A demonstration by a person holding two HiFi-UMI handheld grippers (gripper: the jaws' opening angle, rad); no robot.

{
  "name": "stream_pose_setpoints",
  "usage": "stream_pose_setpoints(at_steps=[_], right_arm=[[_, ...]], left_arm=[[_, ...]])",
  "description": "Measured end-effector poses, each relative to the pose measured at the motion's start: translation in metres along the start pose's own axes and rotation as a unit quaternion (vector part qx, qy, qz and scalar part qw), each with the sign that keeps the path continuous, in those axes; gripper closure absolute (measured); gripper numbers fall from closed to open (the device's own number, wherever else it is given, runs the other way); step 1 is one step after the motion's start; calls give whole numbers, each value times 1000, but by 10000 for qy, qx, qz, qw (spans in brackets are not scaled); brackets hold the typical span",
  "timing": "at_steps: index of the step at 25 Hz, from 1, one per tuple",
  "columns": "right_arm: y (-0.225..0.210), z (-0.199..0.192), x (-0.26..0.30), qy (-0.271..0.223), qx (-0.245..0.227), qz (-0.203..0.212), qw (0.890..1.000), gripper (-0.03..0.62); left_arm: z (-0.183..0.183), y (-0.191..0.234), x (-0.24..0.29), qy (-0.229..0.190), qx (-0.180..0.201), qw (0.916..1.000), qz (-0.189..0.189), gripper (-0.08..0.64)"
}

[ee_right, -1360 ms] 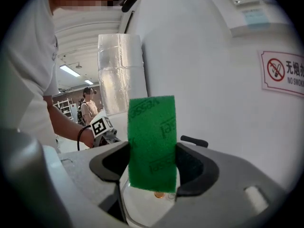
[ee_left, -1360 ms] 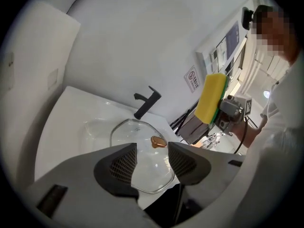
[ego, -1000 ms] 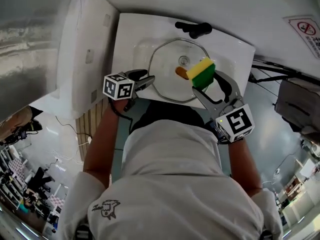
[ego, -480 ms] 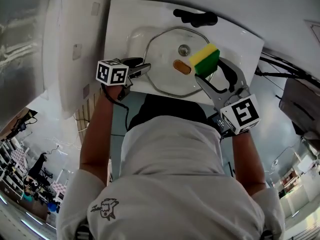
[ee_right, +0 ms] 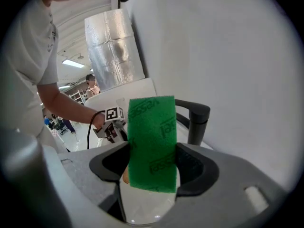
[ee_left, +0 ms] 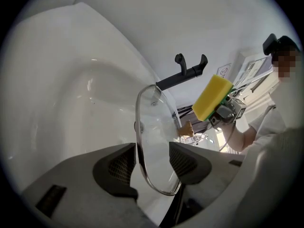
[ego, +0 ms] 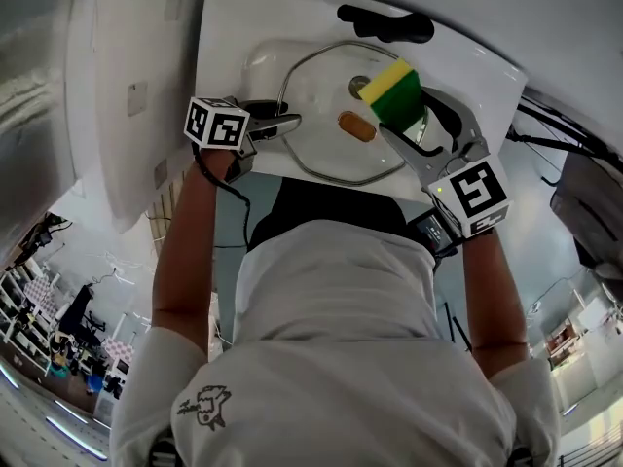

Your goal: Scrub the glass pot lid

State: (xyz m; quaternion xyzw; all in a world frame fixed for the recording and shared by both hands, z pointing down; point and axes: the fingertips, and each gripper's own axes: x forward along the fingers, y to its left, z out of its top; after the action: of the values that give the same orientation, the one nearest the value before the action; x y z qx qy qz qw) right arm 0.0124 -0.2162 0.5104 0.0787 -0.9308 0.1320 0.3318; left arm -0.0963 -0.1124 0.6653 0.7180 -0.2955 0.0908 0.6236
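Note:
The glass pot lid (ego: pixel 326 139) stands tilted in the white sink (ego: pixel 234 37), its brown knob (ego: pixel 356 126) towards me. My left gripper (ego: pixel 288 124) is at the lid's left edge. In the left gripper view the metal rim (ee_left: pixel 140 141) passes between the open jaws of the left gripper (ee_left: pixel 152 163), close by the left pad and apart from the right pad. My right gripper (ego: pixel 401 117) is shut on a yellow and green sponge (ego: pixel 392 92), held above the lid's far right part. The green scouring side (ee_right: pixel 152 141) fills the jaws of the right gripper (ee_right: pixel 152 167).
A black tap (ego: pixel 384 24) stands at the sink's far edge, just beyond the sponge. A white panel (ego: pixel 127 95) slopes along the left of the sink. A silver insulated duct (ee_right: pixel 114 46) rises behind. My own body covers the sink's near edge.
The right gripper has carried the sponge farther across the lid toward the tap. The left gripper has stayed at the lid's left rim.

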Motion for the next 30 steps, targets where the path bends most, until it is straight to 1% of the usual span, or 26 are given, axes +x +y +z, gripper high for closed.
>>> stream_pose_setpoints(at_steps=[3, 7, 11, 13, 16, 20, 24, 27, 29, 30], right_arm=[[2, -12, 15, 409, -397, 215, 9981, 295], [-1, -26, 35, 934, -1055, 400, 9892, 295], [-1, -32, 58, 1373, -1360, 651, 9790, 295], [-1, -36, 73, 1717, -1658, 787, 9679, 295], [7, -40, 97, 2197, -2078, 1054, 9473, 296], [30, -39, 122, 2679, -2608, 1497, 9153, 296], [47, -44, 138, 3075, -2916, 1767, 8883, 298], [54, -47, 147, 3257, -3000, 1874, 8768, 298], [54, -47, 149, 3321, -2957, 1904, 8752, 299], [52, -46, 149, 3334, -2892, 1901, 8770, 301]], left_arm=[[0, -2, 2, 17, -66, 9997, -223, 357], [3, -4, 3, -71, -131, 9985, -522, 380], [4, -3, 4, -62, -157, 9976, -670, 388], [4, -3, 4, -64, -180, 9974, -700, 391], [4, -2, 3, -78, -171, 9974, -700, 391], [5, -3, 1, -108, -166, 9975, -683, 391], [6, -4, 1, -138, -164, 9975, -671, 391], [5, -4, 1, -145, -160, 9975, -667, 391], [5, -4, 0, -155, -159, 9976, -657, 391], [5, -4, 0, -165, -161, 9976, -651, 390]])
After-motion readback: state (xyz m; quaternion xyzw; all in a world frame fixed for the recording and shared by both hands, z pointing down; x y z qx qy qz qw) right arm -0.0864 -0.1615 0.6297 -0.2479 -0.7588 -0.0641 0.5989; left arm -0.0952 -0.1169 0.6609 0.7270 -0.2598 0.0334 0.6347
